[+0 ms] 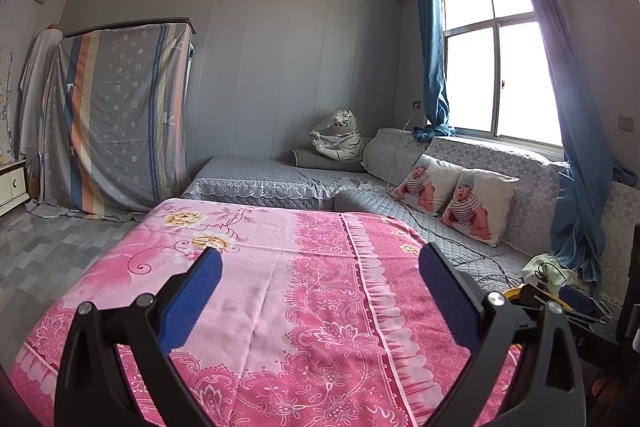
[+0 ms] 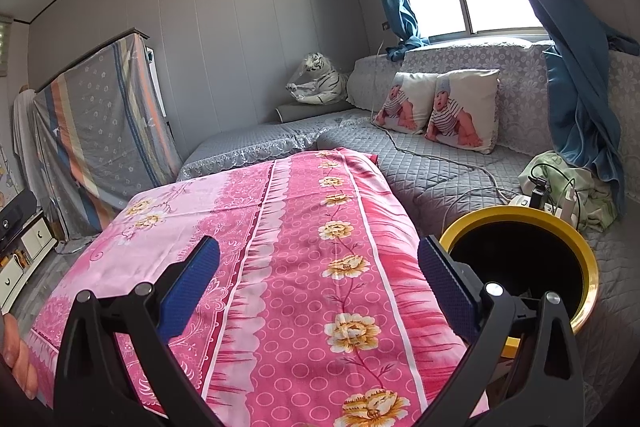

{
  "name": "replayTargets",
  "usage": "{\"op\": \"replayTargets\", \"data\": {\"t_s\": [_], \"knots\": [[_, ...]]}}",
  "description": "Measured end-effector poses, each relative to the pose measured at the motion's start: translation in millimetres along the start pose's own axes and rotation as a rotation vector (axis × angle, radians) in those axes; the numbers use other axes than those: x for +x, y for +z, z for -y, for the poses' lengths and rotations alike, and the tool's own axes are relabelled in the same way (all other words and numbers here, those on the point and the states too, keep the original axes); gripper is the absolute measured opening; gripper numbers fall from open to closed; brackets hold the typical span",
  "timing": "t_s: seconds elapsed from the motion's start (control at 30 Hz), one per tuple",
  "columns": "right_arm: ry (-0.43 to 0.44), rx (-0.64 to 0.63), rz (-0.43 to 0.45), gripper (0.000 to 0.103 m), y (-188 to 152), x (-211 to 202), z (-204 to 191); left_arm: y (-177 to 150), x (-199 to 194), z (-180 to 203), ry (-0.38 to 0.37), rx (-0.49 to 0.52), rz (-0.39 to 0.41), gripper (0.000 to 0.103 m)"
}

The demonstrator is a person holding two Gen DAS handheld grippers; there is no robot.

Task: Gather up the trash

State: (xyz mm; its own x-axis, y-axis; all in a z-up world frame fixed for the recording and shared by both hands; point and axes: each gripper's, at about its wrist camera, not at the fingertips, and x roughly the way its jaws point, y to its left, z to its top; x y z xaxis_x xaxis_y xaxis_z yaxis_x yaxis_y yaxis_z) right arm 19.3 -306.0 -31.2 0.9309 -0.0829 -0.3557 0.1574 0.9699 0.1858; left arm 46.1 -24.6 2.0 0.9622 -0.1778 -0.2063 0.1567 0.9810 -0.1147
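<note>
A yellow-rimmed trash bin (image 2: 520, 223) with a dark inside stands at the right edge of the pink floral cloth (image 2: 304, 251), against the grey sofa. Its rim barely shows in the left wrist view (image 1: 514, 291). My right gripper (image 2: 318, 263) is open and empty, held above the cloth, its right finger beside the bin's rim. My left gripper (image 1: 320, 267) is open and empty above the same cloth (image 1: 280, 287). No loose trash shows on the cloth in either view.
A grey quilted sofa (image 2: 432, 163) runs along the far and right sides, with two baby-print pillows (image 2: 440, 107), a toy tiger (image 2: 320, 83), cables and a power strip (image 2: 548, 203) on a green cloth. A sheet-covered wardrobe (image 1: 116, 119) stands far left.
</note>
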Motion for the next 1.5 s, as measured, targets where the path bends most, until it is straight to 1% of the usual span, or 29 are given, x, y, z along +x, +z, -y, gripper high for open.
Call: {"op": "replayTargets", "data": {"t_s": [1.0,1.5], "knots": [[-0.002,0.022,-0.02,0.095,-0.2,4.7,5.7,1.9,0.7,5.7,-0.012,0.018,0.004,0.095],[-0.004,0.028,-0.029,0.095,-2.5,5.7,7.0,0.0,4.8,4.7,-0.02,0.02,-0.006,0.095]]}}
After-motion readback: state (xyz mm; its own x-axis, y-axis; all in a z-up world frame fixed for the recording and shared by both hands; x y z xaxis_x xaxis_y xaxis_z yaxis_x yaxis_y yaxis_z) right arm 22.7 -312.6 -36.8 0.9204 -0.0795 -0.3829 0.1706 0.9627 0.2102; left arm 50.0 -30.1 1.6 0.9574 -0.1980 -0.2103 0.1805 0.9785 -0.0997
